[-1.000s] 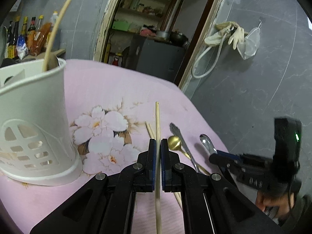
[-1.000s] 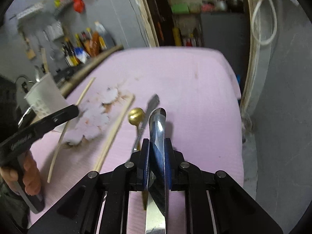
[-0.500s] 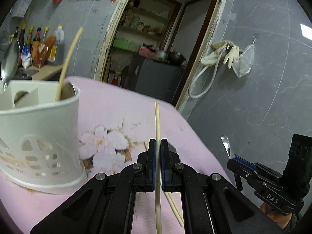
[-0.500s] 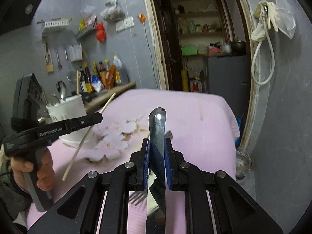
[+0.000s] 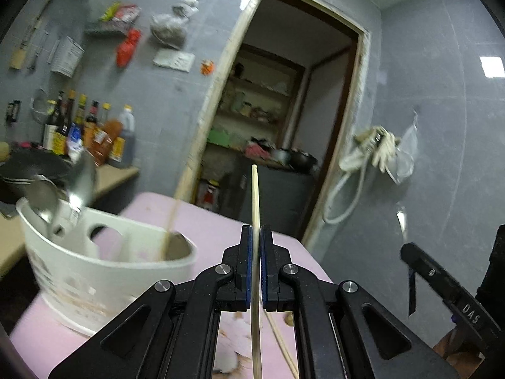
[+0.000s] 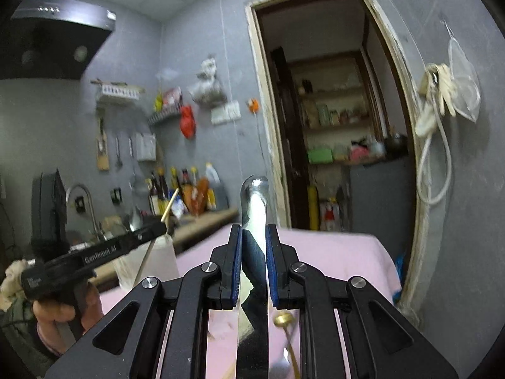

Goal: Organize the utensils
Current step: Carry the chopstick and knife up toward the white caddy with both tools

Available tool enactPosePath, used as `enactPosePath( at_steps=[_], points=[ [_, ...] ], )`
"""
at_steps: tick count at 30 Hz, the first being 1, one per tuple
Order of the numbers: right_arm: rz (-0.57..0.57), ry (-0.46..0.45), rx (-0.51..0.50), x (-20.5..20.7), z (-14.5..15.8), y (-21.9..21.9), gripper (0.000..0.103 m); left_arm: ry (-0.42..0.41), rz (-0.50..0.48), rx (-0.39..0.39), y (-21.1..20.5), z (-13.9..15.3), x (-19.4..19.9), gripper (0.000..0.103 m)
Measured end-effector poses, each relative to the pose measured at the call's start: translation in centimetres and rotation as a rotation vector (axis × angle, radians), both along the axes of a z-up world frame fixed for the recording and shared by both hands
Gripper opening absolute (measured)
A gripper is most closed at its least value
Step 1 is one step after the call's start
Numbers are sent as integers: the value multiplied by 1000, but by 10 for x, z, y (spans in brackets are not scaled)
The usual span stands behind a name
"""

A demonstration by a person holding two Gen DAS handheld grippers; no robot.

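the pink counter (image 5: 214,221) carries a white holder (image 5: 104,265) at 9 o'clock in the left wrist view, with spoons (image 5: 47,202) and a blurred chopstick (image 5: 172,218) standing in it. the left tool (image 5: 256,237) is clamped narrow on a chopstick (image 5: 255,195) that points to 12 o'clock, and a second chopstick (image 5: 281,344) lies on the counter below it toward 5 o'clock. the right tool (image 6: 254,237) grips a steel utensil handle (image 6: 254,208) pointing to 12, with a gold spoon (image 6: 283,319) on the counter at 5 o'clock.
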State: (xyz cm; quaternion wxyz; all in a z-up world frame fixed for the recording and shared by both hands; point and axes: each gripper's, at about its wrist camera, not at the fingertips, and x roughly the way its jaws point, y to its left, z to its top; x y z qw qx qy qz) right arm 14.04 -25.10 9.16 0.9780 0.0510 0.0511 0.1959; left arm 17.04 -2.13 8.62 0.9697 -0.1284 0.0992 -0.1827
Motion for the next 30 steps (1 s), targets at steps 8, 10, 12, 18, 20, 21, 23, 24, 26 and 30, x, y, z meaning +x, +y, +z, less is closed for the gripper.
enactPosePath(
  at_steps=[8, 10, 12, 18, 20, 21, 23, 24, 26, 30],
  points=[
    [118, -58, 134, 31, 34, 32, 12, -81, 109, 0, 64, 39, -3, 3],
    [155, -65, 169, 43, 40, 48, 12, -102, 144, -13, 84, 46, -1, 3],
    [190, -67, 198, 52, 43, 63, 12, -123, 185, -32, 106, 52, 2, 3],
    [238, -80, 246, 76, 44, 108, 12, -127, 256, -147, 166, 52, 23, 3],
    [237, -97, 250, 82, 41, 119, 12, -132, 272, -173, 177, 50, 29, 3],
    [229, -106, 251, 85, 39, 124, 12, -139, 280, -180, 182, 48, 32, 3],
    [214, -123, 255, 89, 34, 128, 12, -151, 300, -187, 189, 44, 38, 3],
    [208, -127, 259, 92, 32, 130, 12, -157, 309, -190, 192, 42, 39, 3],
    [192, -134, 271, 99, 27, 134, 12, -173, 336, -200, 194, 38, 42, 3],
    [172, -127, 289, 110, 19, 140, 12, -195, 377, -208, 192, 33, 48, 3]
  ],
)
